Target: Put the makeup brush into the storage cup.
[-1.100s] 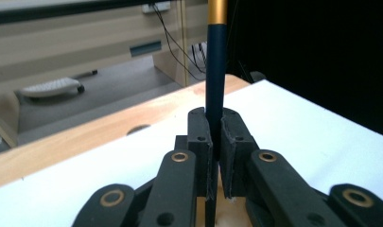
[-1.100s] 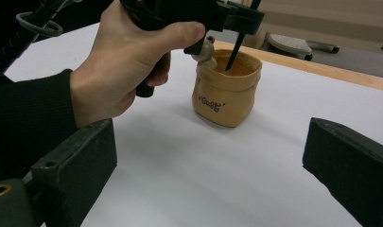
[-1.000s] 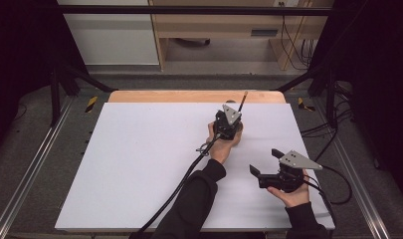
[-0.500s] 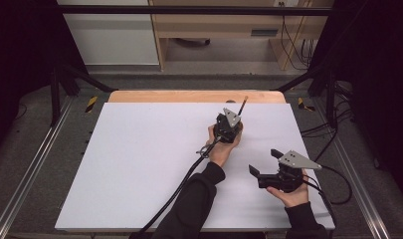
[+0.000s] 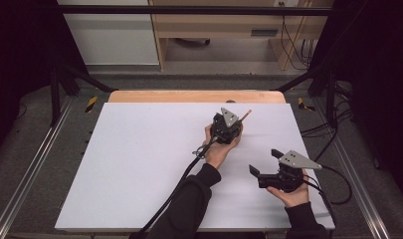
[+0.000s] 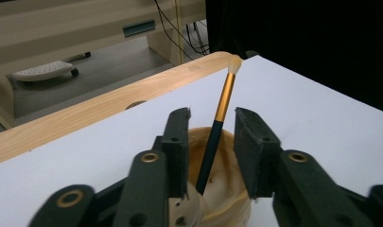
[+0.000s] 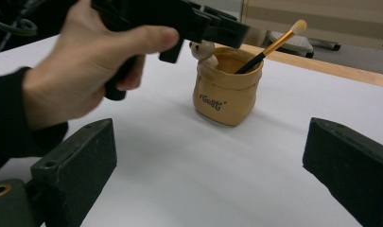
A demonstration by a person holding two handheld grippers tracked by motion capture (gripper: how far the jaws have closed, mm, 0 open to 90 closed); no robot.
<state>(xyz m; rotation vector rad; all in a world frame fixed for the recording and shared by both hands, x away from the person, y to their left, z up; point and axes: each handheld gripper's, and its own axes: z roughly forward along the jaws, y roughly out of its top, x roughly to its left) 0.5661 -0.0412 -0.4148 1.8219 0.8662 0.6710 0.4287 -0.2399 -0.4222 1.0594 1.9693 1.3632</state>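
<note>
Left gripper view: the left gripper (image 6: 212, 142) fingers have just been opening, released around the gold-and-black makeup brush (image 6: 217, 125) leaning in the tan sack-shaped ceramic pot (image 7: 227, 90); the right gripper (image 7: 213, 175) is spread wide.

So the work surface is a big white board (image 5: 139, 164) filling the middle of the high view, sitting on a wooden tabletop (image 5: 196, 96) whose edge peeks out as a light strip along the board's far side. Upper middle of the frame there's a pale wooden desk (image 5: 224, 25) with a grey floor under it – cables (image 5: 291, 40) hang down at its right. A white footrest on wheels (image 6: 42, 71) sits at the upper left of the left gripper view, and metal rails (image 5: 25, 174) run down both sides.
</note>
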